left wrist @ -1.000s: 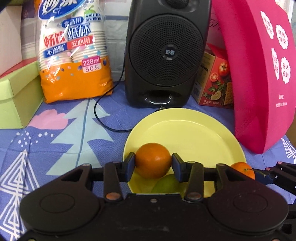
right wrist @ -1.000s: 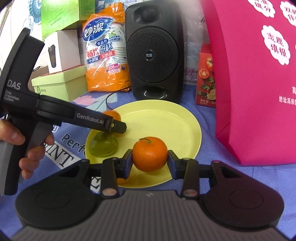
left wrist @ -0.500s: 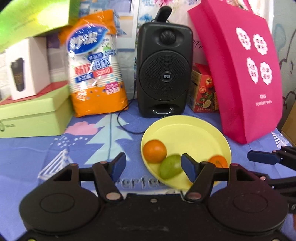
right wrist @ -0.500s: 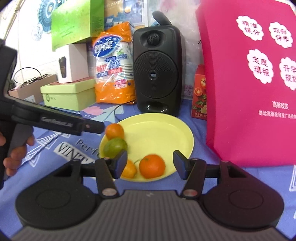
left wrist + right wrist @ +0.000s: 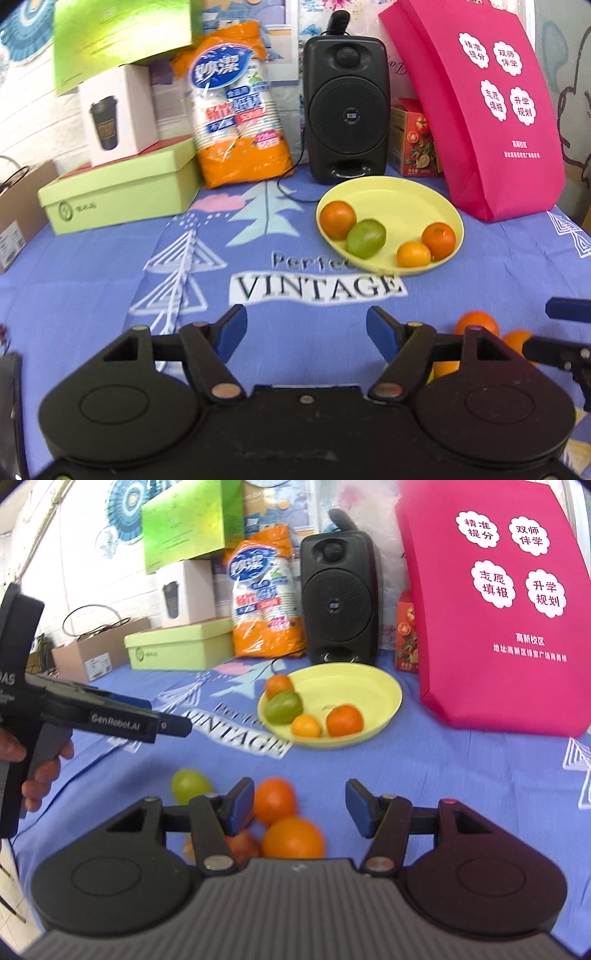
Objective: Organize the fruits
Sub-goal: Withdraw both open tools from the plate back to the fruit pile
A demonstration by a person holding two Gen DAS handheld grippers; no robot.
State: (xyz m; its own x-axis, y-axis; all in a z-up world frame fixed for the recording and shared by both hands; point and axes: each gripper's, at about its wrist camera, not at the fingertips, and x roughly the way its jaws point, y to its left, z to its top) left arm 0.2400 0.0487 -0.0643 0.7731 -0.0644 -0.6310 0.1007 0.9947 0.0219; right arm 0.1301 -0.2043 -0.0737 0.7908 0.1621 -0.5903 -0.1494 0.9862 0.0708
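Observation:
A yellow plate on the blue printed cloth holds several fruits: an orange, a green fruit, a small orange and a tangerine. My left gripper hangs well short of the plate, its jaws opening with nothing between them. My right gripper stands open over loose fruit on the cloth: two oranges, a green fruit and a reddish one. No pad touches any fruit. A hand holds the left gripper at the left.
Behind the plate stand a black speaker with its cable, a pink bag, a tomato-print carton and an orange pack of paper cups. Green boxes, a white box and a cardboard box line the back left.
Both grippers let go of the oranges they held over the plate, opened, and drew back toward the near side of the cloth. Those fruits now lie in the plate.

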